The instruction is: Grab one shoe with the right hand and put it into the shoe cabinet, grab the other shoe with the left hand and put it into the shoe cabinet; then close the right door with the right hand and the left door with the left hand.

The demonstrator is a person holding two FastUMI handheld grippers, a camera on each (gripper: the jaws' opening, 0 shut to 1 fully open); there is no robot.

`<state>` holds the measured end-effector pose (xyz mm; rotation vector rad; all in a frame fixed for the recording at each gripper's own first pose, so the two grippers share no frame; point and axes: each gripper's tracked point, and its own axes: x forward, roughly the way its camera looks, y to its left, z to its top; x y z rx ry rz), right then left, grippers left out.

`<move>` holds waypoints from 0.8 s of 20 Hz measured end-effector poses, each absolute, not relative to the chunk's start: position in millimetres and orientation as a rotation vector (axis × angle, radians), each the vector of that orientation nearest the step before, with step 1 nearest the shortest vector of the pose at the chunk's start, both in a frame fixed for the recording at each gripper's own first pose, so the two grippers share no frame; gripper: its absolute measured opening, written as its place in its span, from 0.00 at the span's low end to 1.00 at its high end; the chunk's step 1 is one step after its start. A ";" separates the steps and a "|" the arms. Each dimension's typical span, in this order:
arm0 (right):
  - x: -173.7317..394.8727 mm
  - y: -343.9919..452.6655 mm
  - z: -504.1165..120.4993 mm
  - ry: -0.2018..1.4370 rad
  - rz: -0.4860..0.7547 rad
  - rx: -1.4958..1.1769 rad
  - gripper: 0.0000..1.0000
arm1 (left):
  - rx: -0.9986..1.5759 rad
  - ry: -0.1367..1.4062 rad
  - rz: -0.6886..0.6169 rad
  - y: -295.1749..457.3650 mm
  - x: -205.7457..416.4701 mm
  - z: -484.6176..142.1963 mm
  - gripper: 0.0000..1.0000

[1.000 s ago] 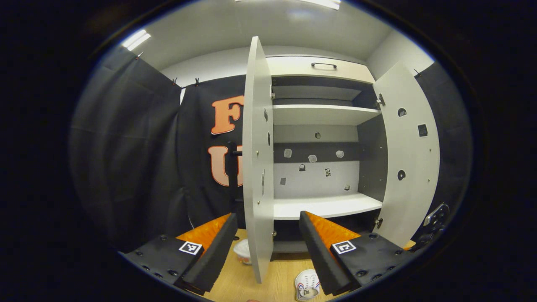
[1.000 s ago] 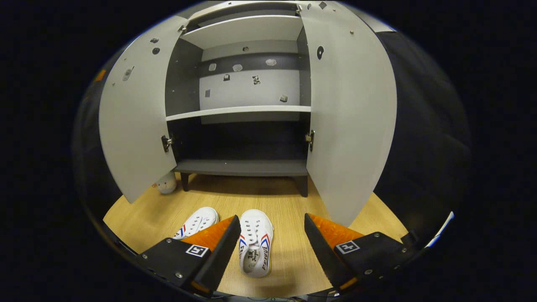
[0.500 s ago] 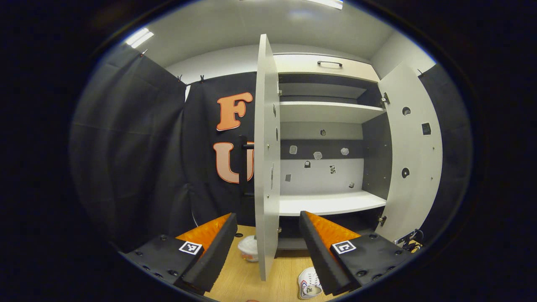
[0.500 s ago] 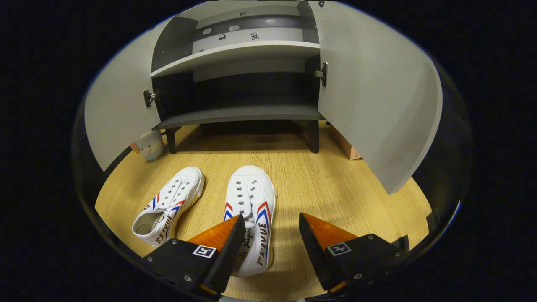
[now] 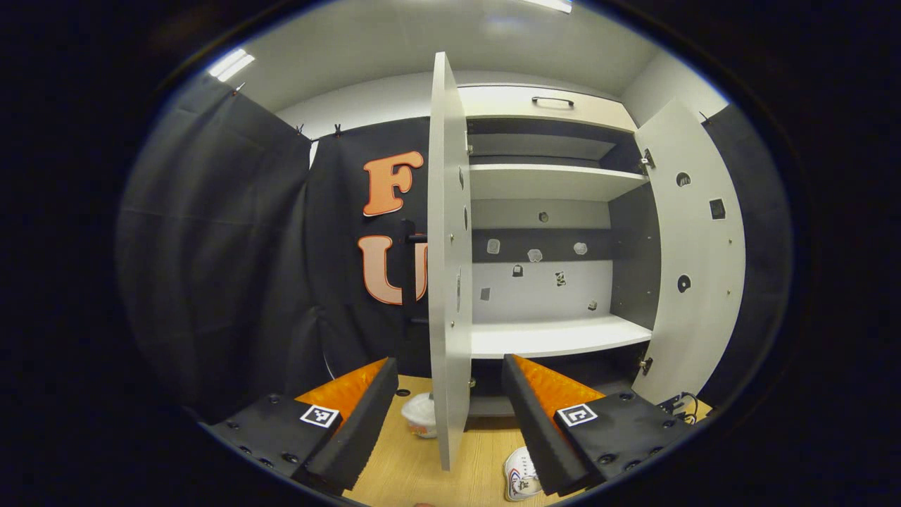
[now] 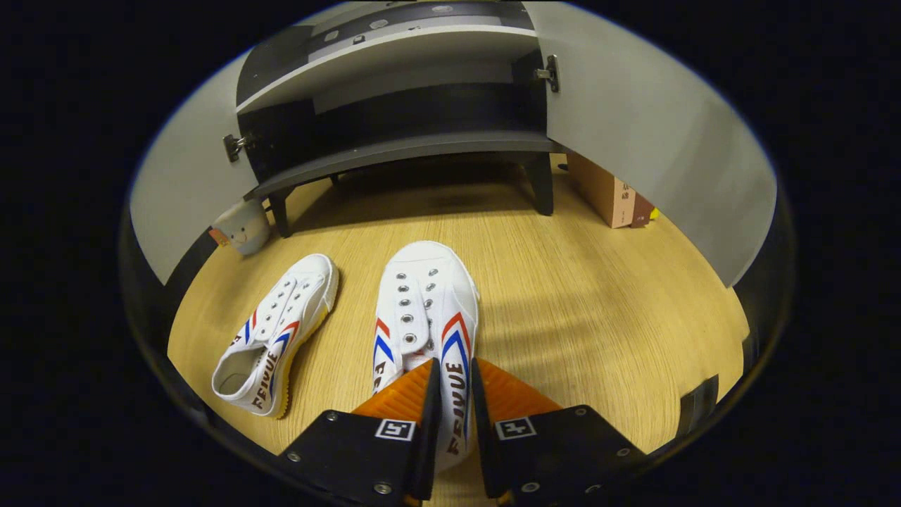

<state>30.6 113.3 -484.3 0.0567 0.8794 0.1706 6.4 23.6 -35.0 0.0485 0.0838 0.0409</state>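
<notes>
Here, in the left gripper view, the left tongs (image 5: 448,415) hang spread and empty before the tall white shoe cabinet (image 5: 556,338), both doors open, shelves bare. In the right gripper view, the right tongs (image 6: 455,422) pinch one white canvas shoe (image 6: 424,317) on the pale wooden floor (image 6: 591,310); its mate (image 6: 274,331) lies left. Nothing is stowed yet.

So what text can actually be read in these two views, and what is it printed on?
"FEIYUE": on the side of the white canvas shoe pinched in the right hand-held gripper.
"FEIYUE": on the side of the other white canvas shoe, lying on the light wooden floor.
Print on the brown cardboard box: too small to read.
Small stickers on the cabinet's back wall: too small to read.
</notes>
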 end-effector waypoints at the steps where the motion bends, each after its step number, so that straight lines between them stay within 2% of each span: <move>1: 31.1 114.0 -487.4 0.882 0.158 0.057 0.23 | 0.047 0.085 0.041 23.4 6.3 -35.5 0.96; 2: 32.3 114.9 -490.2 0.879 0.152 0.060 0.13 | 0.044 0.086 0.038 23.1 6.3 -36.3 0.96; 4: 36.2 109.4 -484.0 0.868 0.138 0.030 0.01 | 0.039 0.091 0.031 20.4 6.4 -38.8 0.96; 7: 36.6 103.5 -460.5 0.834 0.112 -0.011 0.00 | 0.044 0.092 0.023 16.5 6.6 -39.4 0.94; 8: 34.8 102.9 -453.4 0.831 0.103 -0.007 0.00 | 0.045 0.090 0.020 15.2 7.0 -39.9 0.97; 13: 37.6 99.5 -404.2 0.761 0.080 -0.002 0.00 | 0.030 0.091 -0.001 7.6 7.4 -42.4 0.97; 14: 39.1 100.0 -391.2 0.746 0.080 0.011 0.00 | 0.026 0.091 -0.005 6.5 8.1 -44.0 0.94; 15: 39.8 99.9 -377.1 0.737 0.077 0.024 0.00 | 0.023 0.091 -0.009 4.7 8.0 -44.0 0.97; 16: 40.4 99.6 -365.0 0.726 0.072 0.034 0.00 | 0.022 0.091 -0.013 3.4 8.6 -45.0 0.94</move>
